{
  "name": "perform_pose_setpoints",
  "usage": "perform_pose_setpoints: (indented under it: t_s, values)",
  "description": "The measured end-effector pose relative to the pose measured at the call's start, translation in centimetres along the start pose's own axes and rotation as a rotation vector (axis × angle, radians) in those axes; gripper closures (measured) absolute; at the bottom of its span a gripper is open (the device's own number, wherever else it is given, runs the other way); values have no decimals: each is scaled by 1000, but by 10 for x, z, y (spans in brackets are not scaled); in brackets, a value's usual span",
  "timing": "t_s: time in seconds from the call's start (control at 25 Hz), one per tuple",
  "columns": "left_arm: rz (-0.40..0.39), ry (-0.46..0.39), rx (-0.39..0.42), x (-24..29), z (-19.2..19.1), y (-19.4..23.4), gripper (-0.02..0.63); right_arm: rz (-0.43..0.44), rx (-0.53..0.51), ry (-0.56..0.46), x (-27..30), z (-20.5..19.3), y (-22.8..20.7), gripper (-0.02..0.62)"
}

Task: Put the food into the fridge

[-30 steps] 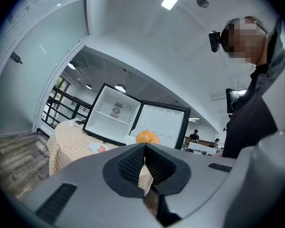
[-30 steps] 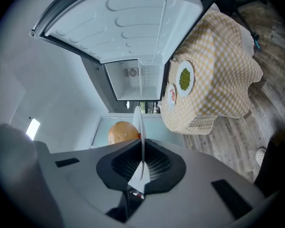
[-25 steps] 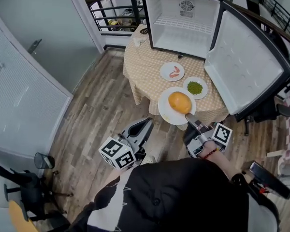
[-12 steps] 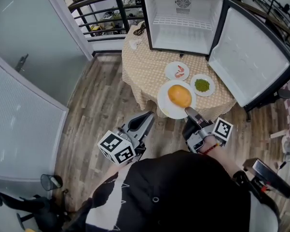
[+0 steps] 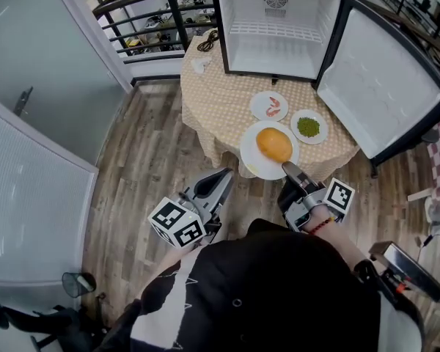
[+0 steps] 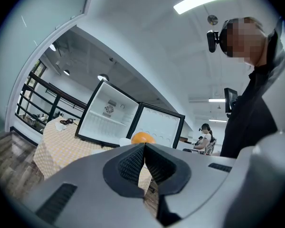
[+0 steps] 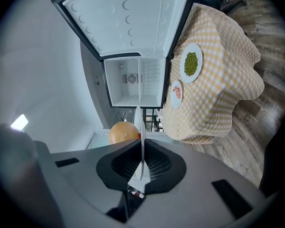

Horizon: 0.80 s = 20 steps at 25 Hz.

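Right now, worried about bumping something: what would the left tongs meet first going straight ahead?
Probably the left tongs would hit the checked tablecloth at its near edge, close by the plate with the orange food; depth is unclear.

Black top [image 5: 279,292], white-panelled left sleeve [image 5: 165,308], red wristband [image 5: 320,228], grey left gripper [image 5: 226,174], grey right gripper [image 5: 287,168], checker-marked cubes [image 5: 177,224]

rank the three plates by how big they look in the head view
1. plate holding the orange: clearly largest, though nearest the camera
2. shrimp plate and peas plate: look alike, can't rank them
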<state>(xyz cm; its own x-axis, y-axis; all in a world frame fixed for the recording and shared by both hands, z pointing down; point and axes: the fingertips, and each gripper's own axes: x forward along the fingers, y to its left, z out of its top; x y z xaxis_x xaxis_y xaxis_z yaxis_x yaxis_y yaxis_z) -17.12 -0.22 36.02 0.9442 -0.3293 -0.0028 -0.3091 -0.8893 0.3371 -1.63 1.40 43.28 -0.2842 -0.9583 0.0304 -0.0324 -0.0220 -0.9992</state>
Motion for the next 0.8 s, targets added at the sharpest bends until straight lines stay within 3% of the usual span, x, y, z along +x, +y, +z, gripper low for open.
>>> perform_pose_setpoints:
  t_s: [0.32, 0.8]
  values:
    - [-25, 12, -15, 29, -3, 20, 592, -30, 5, -45, 16, 33, -12, 574]
    - [-15, 41, -39, 86, 12, 85, 592, -46, 15, -38, 92, 86, -15, 574]
